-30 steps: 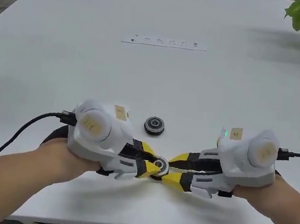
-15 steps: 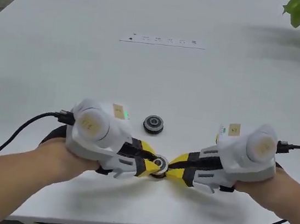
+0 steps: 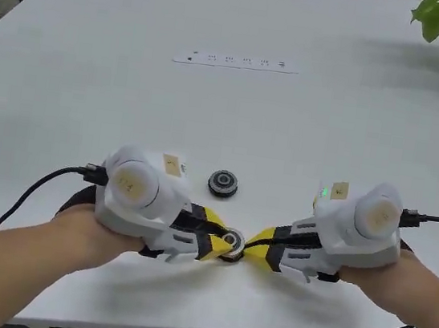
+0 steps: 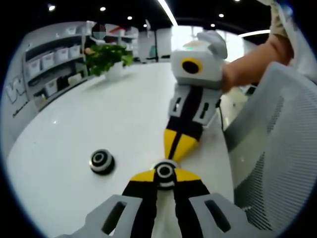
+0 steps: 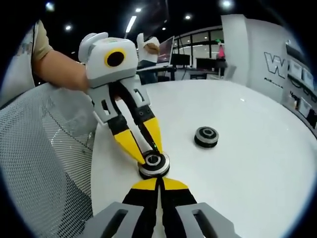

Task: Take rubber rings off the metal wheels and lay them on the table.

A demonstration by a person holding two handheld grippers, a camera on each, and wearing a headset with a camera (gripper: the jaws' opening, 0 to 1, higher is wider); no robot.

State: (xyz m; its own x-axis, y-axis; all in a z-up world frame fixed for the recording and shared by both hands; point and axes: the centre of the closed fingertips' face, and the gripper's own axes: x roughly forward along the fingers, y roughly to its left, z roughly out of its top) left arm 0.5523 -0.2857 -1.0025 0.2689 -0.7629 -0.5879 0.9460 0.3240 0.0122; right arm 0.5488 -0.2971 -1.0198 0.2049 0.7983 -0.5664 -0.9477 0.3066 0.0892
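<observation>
Hardly anything has moved in the last second. The left gripper (image 3: pixel 215 243) and the right gripper (image 3: pixel 253 241) stay tip to tip near the front edge of the tabletop (image 3: pixel 85 82), and the right one has nudged a little away from that edge. Between their yellow tips sits a wheel (image 3: pixel 232 240) with its black rubber ring (image 5: pixel 142 170) on. The left jaws are narrow, clamped on that wheel. The right jaws are almost together, nipping its rim. A second wheel (image 3: pixel 224 182) lies apart, farther from the edge. A power strip (image 3: pixel 235 61) lies toward the far edge.
</observation>
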